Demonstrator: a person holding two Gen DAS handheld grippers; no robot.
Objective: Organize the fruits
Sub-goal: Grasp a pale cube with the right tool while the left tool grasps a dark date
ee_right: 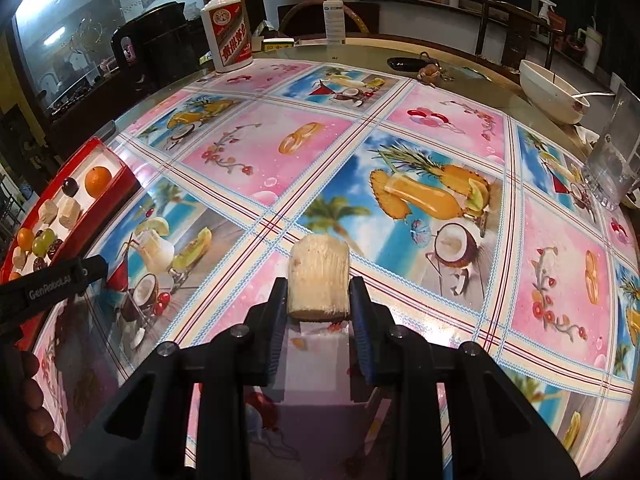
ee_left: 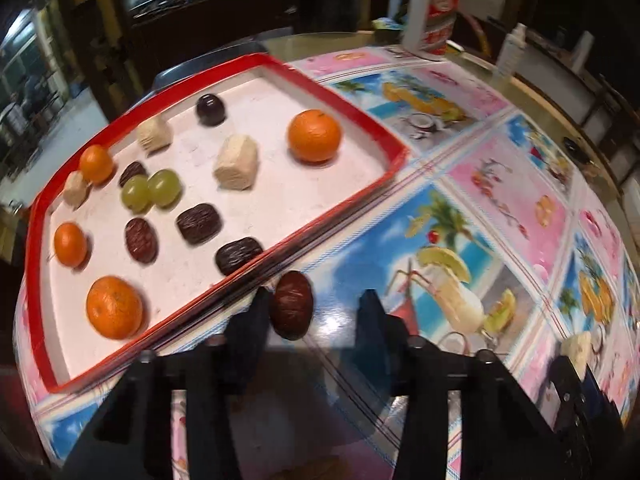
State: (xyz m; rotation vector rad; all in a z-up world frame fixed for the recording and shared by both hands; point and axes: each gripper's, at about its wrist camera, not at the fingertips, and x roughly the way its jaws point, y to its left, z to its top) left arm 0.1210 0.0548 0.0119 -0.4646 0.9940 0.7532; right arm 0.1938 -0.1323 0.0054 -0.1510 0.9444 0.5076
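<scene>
The right hand-held gripper [ee_right: 318, 300] clamps a pale sugarcane piece [ee_right: 319, 280] just above the bench [ee_right: 400, 160]. The left hand-held gripper [ee_left: 316, 312] is spread wide, one finger seemingly touching a dark date [ee_left: 291, 305] beside the red tray [ee_left: 352, 96] near the bench's left edge.

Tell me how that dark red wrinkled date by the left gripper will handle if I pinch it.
The dark red wrinkled date looks oval and glossy, so it may roll or slip sideways. It lies against one finger of the open left gripper, off centre, so closing may nudge it. Its wrinkled skin suggests some give.
</scene>
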